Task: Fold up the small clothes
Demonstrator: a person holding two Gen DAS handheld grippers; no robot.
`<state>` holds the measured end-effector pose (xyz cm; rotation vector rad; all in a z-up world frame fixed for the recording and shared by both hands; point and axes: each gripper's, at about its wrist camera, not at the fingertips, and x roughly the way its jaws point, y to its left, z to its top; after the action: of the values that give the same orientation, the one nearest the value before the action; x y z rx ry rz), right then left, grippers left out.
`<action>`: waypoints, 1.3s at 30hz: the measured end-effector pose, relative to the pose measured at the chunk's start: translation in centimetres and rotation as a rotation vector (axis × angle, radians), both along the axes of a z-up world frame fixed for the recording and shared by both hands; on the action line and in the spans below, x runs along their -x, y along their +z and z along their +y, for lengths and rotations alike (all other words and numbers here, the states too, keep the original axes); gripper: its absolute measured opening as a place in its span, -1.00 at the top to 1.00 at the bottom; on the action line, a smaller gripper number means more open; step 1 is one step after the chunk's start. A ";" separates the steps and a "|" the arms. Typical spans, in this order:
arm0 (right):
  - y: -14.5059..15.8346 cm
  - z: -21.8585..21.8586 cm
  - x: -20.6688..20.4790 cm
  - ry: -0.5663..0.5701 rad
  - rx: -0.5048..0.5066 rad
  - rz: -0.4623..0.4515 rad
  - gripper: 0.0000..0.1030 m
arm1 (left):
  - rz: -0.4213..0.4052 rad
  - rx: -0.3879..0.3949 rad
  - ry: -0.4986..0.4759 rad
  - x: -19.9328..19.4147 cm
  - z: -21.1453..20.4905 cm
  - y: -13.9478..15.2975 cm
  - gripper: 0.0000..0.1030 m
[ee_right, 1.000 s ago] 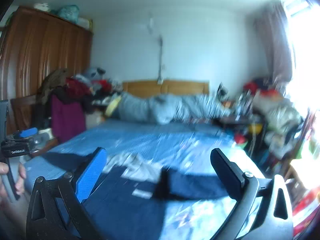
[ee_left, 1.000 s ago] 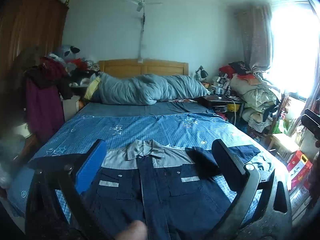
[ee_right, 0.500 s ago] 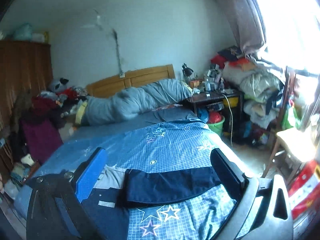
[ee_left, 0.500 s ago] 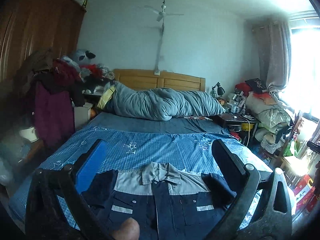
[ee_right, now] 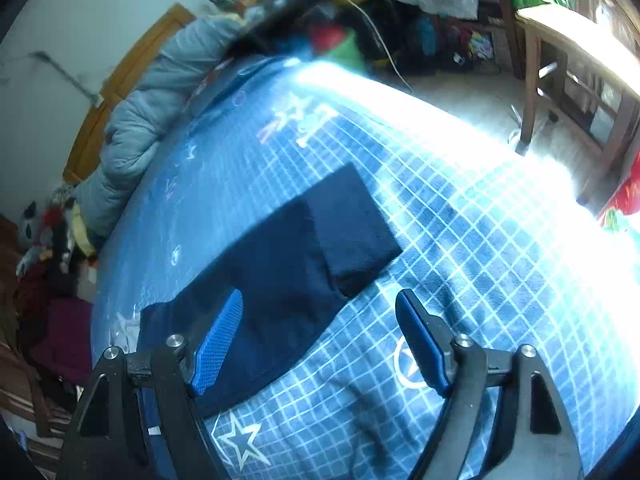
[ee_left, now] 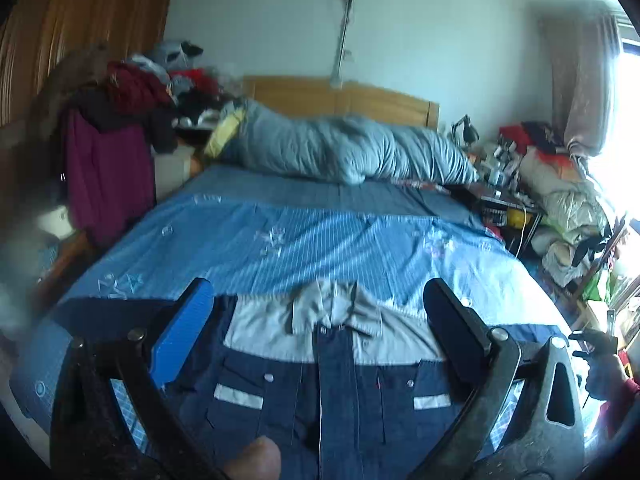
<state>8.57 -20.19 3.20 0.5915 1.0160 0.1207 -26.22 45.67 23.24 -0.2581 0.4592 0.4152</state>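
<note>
Jaws of right gripper point(ee_right: 318, 340) closing, tilted over sleeve point(ee_right: 296, 248).

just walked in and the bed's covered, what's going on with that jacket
A person is working with a handheld gripper in each hand to fold a navy and grey work jacket laid face up on the blue checked bedsheet. The left gripper hangs open over the collar, gripping nothing. The right gripper is down by the outstretched navy sleeve; its fingers are closing, one over the sleeve's edge, but not pressing cloth yet. No fold is made.
</note>
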 end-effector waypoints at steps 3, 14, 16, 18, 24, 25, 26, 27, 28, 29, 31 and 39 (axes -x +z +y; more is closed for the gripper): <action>-2.6 -0.6 -1.4 -0.014 0.007 0.020 -0.58 | 0.028 0.049 0.009 -0.3 0.3 -1.3 -1.00; -2.8 1.7 -3.4 0.021 0.136 -0.048 0.06 | 0.109 0.091 0.002 -2.0 0.1 -3.5 -1.00; -1.2 2.5 -2.8 0.032 0.180 -0.086 0.30 | 0.115 0.088 0.005 -1.8 0.2 -3.5 -1.00; 1.7 4.0 -1.8 0.065 0.214 -0.160 0.74 | 0.119 0.083 0.013 -1.4 0.5 -3.5 -1.00; 13.2 15.9 1.9 0.274 0.161 -0.426 0.84 | 0.091 0.123 0.052 0.4 2.4 -3.9 -1.00; 14.8 19.1 2.8 0.327 0.124 -0.461 0.84 | 0.085 0.132 0.059 0.8 2.7 -4.0 -1.00; 16.1 22.4 3.7 0.381 0.100 -0.493 0.84 | 0.079 0.141 0.066 1.1 3.1 -4.2 -1.00; 17.2 25.9 4.7 0.440 0.071 -0.518 0.84 | 0.075 0.148 0.071 1.5 3.4 -4.3 -1.00; 18.0 29.8 5.7 0.504 0.035 -0.532 0.84 | 0.073 0.152 0.078 1.8 3.8 -4.4 -1.00; 18.4 33.6 6.6 0.563 0.003 -0.538 0.84 | 0.072 0.155 0.087 2.2 4.2 -4.5 -1.00; 18.0 41.3 8.4 0.670 -0.041 -0.536 0.84 | 0.070 0.162 0.102 2.8 5.0 -4.8 -1.00; 9.4 62.6 13.8 0.945 0.021 -0.379 0.11 | 0.117 0.193 0.132 3.9 8.1 -7.2 -1.00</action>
<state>-5.27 42.41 12.64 0.0177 0.8487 1.0151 -30.10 53.82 15.99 -0.4545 0.6001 0.5172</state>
